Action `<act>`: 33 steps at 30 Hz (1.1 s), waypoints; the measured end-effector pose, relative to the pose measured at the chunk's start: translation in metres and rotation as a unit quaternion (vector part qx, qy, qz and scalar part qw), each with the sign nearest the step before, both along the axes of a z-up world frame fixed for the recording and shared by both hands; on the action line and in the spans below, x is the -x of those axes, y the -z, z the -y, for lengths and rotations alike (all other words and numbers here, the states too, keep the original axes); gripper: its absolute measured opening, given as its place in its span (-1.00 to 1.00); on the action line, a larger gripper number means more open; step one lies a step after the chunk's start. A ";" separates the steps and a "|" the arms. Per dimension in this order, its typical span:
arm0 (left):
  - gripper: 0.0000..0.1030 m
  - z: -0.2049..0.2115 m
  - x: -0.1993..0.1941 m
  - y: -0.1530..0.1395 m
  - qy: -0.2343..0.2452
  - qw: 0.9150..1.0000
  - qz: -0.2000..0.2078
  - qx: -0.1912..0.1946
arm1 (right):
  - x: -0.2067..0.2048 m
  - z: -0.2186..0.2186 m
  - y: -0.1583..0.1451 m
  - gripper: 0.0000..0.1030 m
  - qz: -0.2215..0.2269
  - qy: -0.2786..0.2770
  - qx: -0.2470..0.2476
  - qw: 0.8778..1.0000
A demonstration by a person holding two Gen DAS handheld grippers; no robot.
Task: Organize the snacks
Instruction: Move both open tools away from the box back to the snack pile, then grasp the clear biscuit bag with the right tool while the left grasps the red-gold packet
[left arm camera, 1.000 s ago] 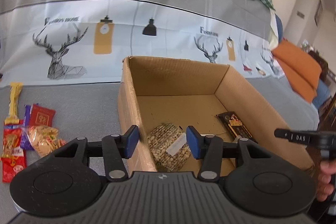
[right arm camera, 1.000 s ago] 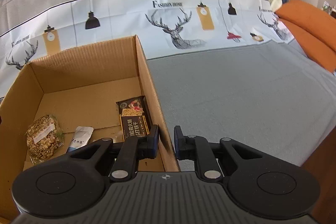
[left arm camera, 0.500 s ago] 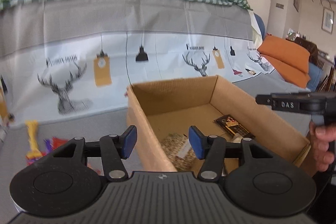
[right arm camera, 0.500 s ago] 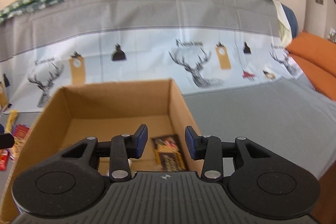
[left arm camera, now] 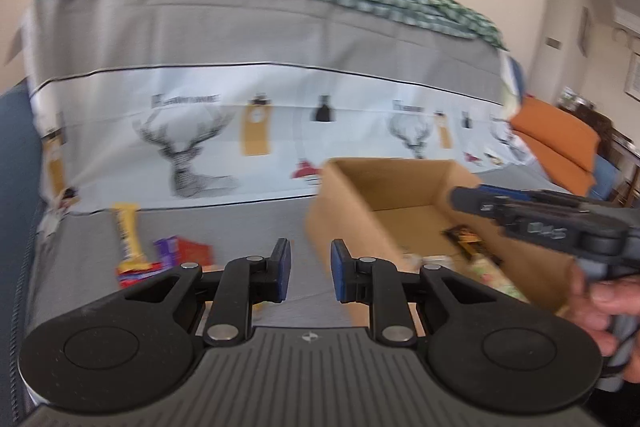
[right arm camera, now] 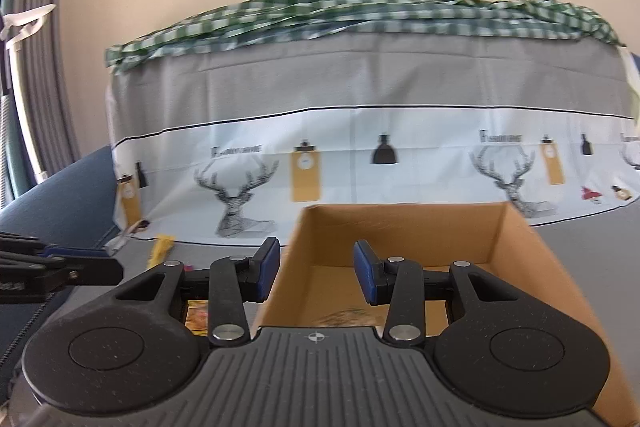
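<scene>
Cardboard box had slid from dead ahead of my left tool to its 2 o'clock as I swung toward the loose snacks; that tool had narrowed but was parted and empty. My right tool had opened wider, also empty, over the box's left wall. I judged another pickup was starting. The yellow bar and red packets lay on the grey sofa seat at 10 o'clock, blurred; the dark packet in the box was half hidden.
</scene>
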State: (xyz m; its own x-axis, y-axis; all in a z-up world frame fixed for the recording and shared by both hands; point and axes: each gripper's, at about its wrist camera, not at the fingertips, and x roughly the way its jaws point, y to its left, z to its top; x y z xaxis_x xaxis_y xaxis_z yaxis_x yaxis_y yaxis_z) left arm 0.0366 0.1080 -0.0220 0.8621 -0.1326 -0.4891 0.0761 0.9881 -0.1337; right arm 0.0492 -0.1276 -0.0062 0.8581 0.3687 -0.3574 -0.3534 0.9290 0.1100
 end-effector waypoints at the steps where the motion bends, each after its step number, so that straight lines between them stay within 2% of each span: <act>1: -0.55 -0.012 0.003 0.012 -0.021 1.000 -0.001 0.001 | 0.001 -0.010 0.002 -0.17 -0.004 -0.007 -0.001 1.000; 2: -0.55 -0.024 0.007 0.028 -0.049 0.999 -0.006 0.009 | 0.002 -0.018 0.003 -0.17 -0.007 -0.015 -0.002 1.000; 3: -0.55 -0.043 0.004 0.039 -0.088 0.995 -0.036 0.039 | 0.004 -0.028 0.006 -0.17 -0.010 -0.025 0.000 1.000; 4: -0.56 -0.055 0.005 0.043 -0.109 0.992 -0.024 0.055 | 0.005 -0.039 0.009 -0.17 -0.011 -0.036 0.003 0.999; 5: -0.56 -0.066 0.007 0.046 -0.128 0.989 -0.014 0.067 | 0.006 -0.049 0.011 -0.17 -0.012 -0.047 0.008 0.999; 7: -0.56 -0.087 0.003 0.055 -0.160 0.981 -0.029 0.101 | 0.010 -0.070 0.017 -0.17 -0.012 -0.069 0.016 0.997; 9: -0.56 -0.100 -0.002 0.060 -0.174 0.976 -0.038 0.122 | 0.012 -0.088 0.023 -0.17 -0.012 -0.089 0.022 0.996; 16: -0.56 -0.104 -0.016 0.070 -0.162 0.980 -0.045 0.103 | 0.012 -0.135 0.045 -0.17 -0.015 -0.126 0.052 0.991; 20: -0.56 -0.106 -0.020 0.073 -0.161 0.980 -0.041 0.108 | 0.005 -0.147 0.060 -0.17 -0.031 -0.123 0.052 0.991; 22: -0.56 -0.107 -0.021 0.074 -0.160 0.980 -0.038 0.110 | 0.007 -0.150 0.064 -0.15 -0.017 -0.129 0.041 0.991; 24: -0.56 -0.108 -0.023 0.075 -0.160 0.980 -0.037 0.111 | 0.009 -0.159 0.075 -0.12 -0.013 -0.128 0.072 0.989; 26: -0.56 -0.109 -0.024 0.075 -0.160 0.980 -0.038 0.108 | 0.005 -0.162 0.078 -0.11 -0.027 -0.139 0.055 0.988; 28: -0.56 -0.110 -0.026 0.077 -0.161 0.980 -0.039 0.107 | 0.010 -0.165 0.084 0.01 0.000 -0.144 0.069 0.987; 30: -0.56 -0.110 -0.030 0.078 -0.159 0.981 -0.041 0.104 | 0.007 -0.172 0.092 0.03 -0.012 -0.142 0.092 0.986; 32: -0.56 -0.110 -0.033 0.080 -0.157 0.982 -0.043 0.100 | 0.002 -0.172 0.093 0.10 -0.015 -0.144 0.072 0.987; 33: -0.56 -0.109 -0.035 0.081 -0.155 0.982 -0.044 0.097 | 0.001 -0.174 0.094 0.15 -0.008 -0.139 0.079 0.987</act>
State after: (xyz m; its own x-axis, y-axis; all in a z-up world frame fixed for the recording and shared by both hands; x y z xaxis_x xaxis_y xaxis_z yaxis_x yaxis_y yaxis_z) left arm 0.0717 0.2172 -0.1032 0.8309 0.0318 -0.5555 -0.2453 0.9170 -0.3144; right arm 0.0482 0.0466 -0.0999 0.7247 0.5280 -0.4428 -0.5970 0.8020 -0.0208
